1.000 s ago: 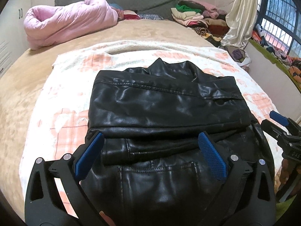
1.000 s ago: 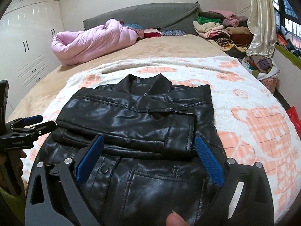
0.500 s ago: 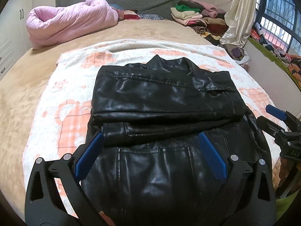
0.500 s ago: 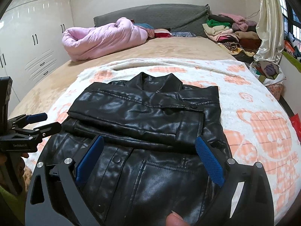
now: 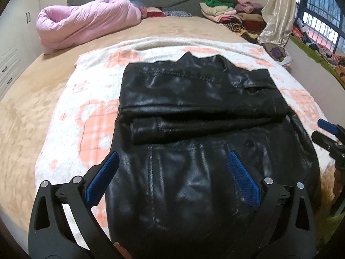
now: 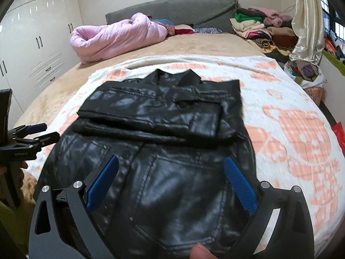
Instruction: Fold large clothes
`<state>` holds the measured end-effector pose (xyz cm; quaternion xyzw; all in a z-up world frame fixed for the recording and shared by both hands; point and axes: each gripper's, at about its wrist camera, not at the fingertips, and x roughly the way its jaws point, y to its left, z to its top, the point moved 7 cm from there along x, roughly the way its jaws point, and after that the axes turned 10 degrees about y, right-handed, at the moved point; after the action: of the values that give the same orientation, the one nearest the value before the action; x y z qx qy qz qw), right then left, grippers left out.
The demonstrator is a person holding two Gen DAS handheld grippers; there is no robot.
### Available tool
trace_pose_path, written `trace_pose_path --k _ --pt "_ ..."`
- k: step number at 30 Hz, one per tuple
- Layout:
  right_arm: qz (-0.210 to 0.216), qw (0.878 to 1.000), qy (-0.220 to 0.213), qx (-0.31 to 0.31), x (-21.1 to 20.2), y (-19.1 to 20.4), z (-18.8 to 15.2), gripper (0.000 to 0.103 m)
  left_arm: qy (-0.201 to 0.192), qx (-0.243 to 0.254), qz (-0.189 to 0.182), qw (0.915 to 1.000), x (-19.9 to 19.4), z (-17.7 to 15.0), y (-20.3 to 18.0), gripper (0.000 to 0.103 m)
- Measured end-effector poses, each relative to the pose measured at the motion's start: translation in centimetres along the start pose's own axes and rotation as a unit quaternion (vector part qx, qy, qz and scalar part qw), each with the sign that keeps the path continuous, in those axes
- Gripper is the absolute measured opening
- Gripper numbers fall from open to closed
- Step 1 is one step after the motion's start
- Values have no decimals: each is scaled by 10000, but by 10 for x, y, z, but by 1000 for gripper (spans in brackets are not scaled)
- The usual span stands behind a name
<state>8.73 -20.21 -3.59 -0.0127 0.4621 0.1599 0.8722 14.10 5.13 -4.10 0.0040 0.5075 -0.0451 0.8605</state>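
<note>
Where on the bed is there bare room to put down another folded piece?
Bare blanket lies right of the jacket, and a narrower strip on its left. Tan bedspread is open between the blanket and the pink quilt. Crowded: the far right corner, with the clothes pile.

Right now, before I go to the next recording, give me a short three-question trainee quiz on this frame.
1. True or false: both sleeves of the black leather jacket are folded across its chest.
2. What lies under the jacket? A) bare wood B) white-and-orange blanket C) pink duvet
3. Fill in: the jaws of the left gripper and right gripper are ____.

Key: 1 true; 2 B; 3 open.
</note>
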Motion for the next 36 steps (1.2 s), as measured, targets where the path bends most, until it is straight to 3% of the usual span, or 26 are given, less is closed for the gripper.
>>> trace_pose_path --k 11,26,33,36 --pt "-235 9991 345 30 3 -23 -37 98 261 -51 175 9995 6 -30 17 94" --pt "-150 9960 844 -259 3 -28 -74 98 685 -304 232 9969 14 -75 51 94" --pt "-158 9948 925 -394 -3 -28 -86 98 887 -492 -294 9944 16 -96 60 94" --pt "-143 9935 1020 -485 -6 -29 -92 98 1018 -634 -830 9893 20 -104 60 88"
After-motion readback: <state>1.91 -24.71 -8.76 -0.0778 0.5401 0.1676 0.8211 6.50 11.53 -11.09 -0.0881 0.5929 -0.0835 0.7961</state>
